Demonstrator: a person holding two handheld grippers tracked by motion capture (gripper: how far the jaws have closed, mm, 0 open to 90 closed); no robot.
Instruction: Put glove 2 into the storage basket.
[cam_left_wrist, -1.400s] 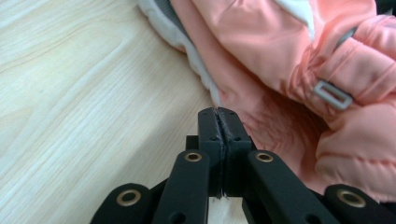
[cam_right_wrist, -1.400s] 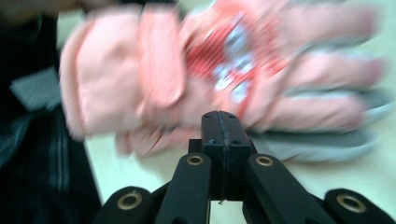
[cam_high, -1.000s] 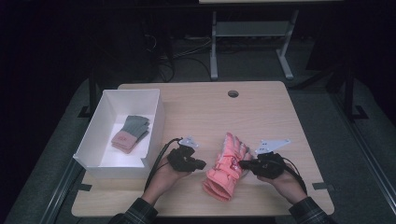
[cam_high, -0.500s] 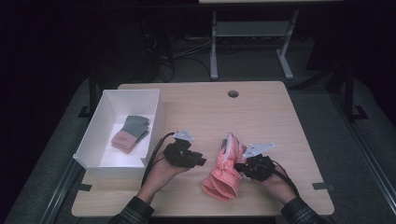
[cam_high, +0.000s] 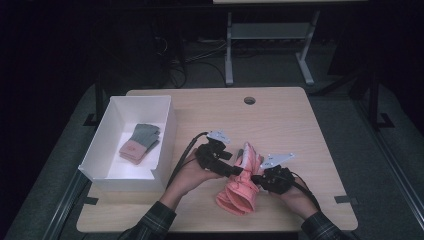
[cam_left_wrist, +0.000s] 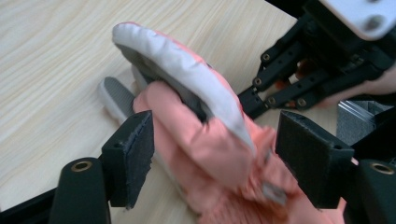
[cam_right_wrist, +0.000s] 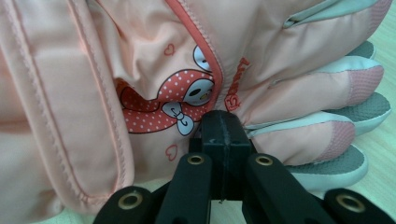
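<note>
Wooden table (cam_high: 300, 125), pale top, with a round cable hole (cam_high: 249, 100) toward 12 o'clock; the far half lies bare. White box (cam_high: 167, 135) at the table's 9 o'clock edge, open-topped, holding a small grey-and-pink glove (cam_high: 139, 143) flat on its floor; judged the mate-bin for sorted gloves, so the one in hand likely heads there. Pink padded glove (cam_high: 240, 187) sits near 6 o'clock between the two hands, cuff toward the person, fingers pointing to 12 and lifted off the wood. Right gripper (cam_high: 260, 177) comes in from 4 o'clock; in the right gripper view its jaws are pressed together, pinching a fold of the glove's edge just under the printed cartoon patch (cam_right_wrist: 180, 105), seemingly to anchor the glove while the other side is taken. Left gripper (cam_left_wrist: 215, 163) comes from 8 o'clock, jaws spread wide either side of the glove's thumb-side bulk, pads not yet biting; the grey palm fabric (cam_left_wrist: 182, 70) curls up above them. Obstacles: the box's near wall stands between glove and box floor, so a lift is needed; the left gripper's cable (cam_high: 182, 160) loops beside that wall and could snag
</note>
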